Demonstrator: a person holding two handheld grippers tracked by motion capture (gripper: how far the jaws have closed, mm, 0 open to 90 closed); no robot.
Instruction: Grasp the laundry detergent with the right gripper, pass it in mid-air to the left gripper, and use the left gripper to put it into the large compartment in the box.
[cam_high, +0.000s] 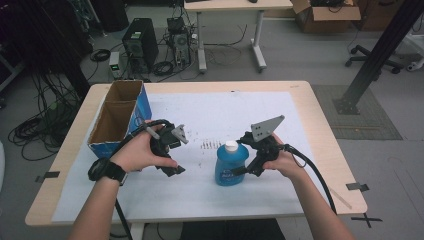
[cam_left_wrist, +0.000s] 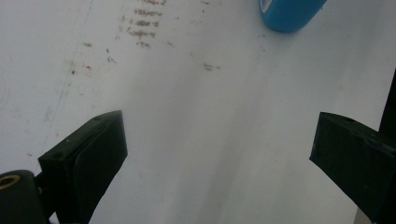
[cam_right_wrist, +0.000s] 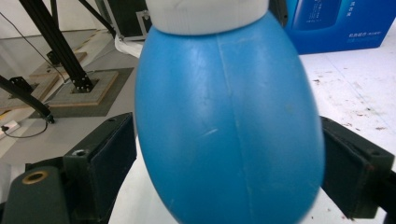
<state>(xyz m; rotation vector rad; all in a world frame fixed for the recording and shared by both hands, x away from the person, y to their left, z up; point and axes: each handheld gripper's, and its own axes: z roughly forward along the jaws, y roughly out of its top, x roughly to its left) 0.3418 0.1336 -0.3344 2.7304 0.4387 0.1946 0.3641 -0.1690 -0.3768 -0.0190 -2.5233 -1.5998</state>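
Two grippers work over the white surface (cam_high: 200, 195) in the high view: the right gripper (cam_high: 239, 171) reaches the upright blue bottle (cam_high: 231, 165) near the middle. From the left gripper (cam_left_wrist: 217, 154) view, its fingers stand wide apart, empty. In the right gripper view, fingers (cam_right_wrist: 100, 168) flank the bottle's belly, seemingly touching, not yet squeezing; the grasp is underway, and firm closing should come next.

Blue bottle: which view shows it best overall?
High view: the whole blue bottle stands upright on the white sheet, white cap on top, right gripper at its side. Right gripper view has its body close up between the jaws, top and base cropped. Left gripper view catches only its bottom edge.
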